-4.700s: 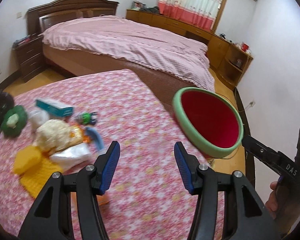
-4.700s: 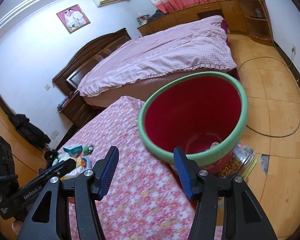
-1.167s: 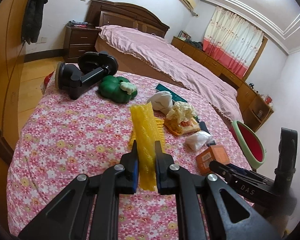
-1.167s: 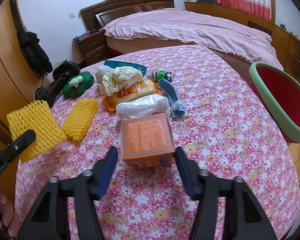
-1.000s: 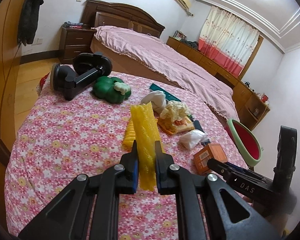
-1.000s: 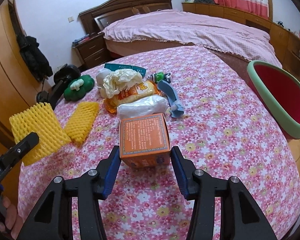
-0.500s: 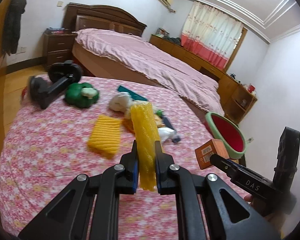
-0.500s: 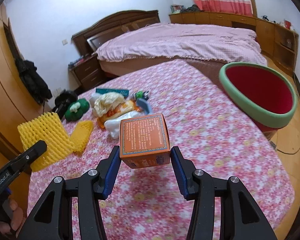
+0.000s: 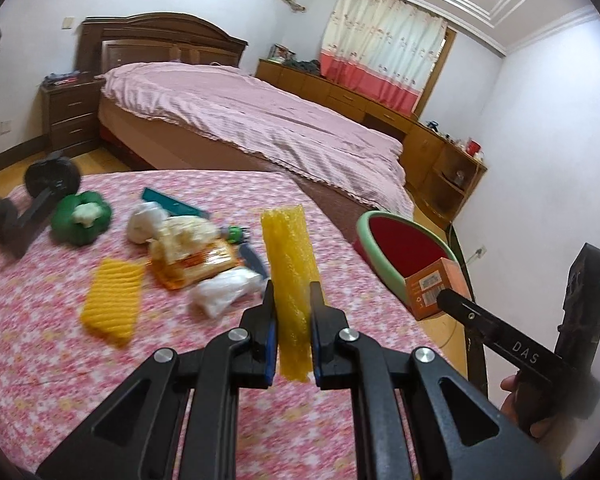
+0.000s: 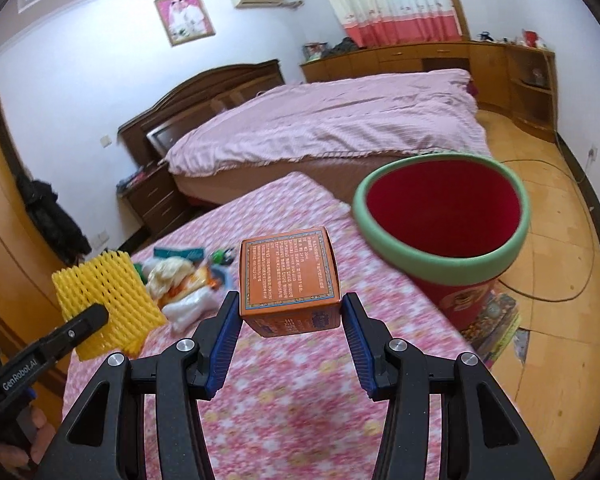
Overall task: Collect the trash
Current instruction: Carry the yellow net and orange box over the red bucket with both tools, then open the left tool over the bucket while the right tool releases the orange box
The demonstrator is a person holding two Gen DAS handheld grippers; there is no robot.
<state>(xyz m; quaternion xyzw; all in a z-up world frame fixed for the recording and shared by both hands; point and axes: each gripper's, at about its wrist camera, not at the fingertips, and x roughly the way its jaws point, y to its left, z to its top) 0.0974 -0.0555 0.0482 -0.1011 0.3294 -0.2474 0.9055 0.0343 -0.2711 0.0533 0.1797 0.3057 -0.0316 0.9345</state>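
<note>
Left gripper (image 9: 293, 300): tongs pinch a yellow foam net (image 9: 290, 272) that stands upright between the pads, clear of the tabletop.
Right gripper (image 10: 290, 320): tongs pinch an orange box (image 10: 288, 276) by its two sides; the box hangs above the table, printed face up.
Bin (image 10: 440, 216): red inside with a green rim, standing on the floor just beside the table's far corner; at 1 o'clock from the box in the right wrist view, at 2 o'clock from the net in the left wrist view.
Table (image 9: 60, 368): covered by a pink flowered cloth.
Trash left on the table: a second yellow net (image 9: 112, 304) lies flat at 9 o'clock from the held net; a white plastic bag (image 9: 224, 290) lies just beside the left pad; an orange snack wrapper (image 9: 196, 260) with a crumpled pale wad on it sits at 10 o'clock.
Farther items: a green toy (image 9: 82, 216), a teal packet (image 9: 174, 204) and a black stand (image 9: 32, 204) sit near the table's far left edge.
Background: a bed (image 9: 260, 132) with a pink cover lies beyond the table.
Hands: part of a hand (image 9: 520, 404) shows at the right gripper's handle.
</note>
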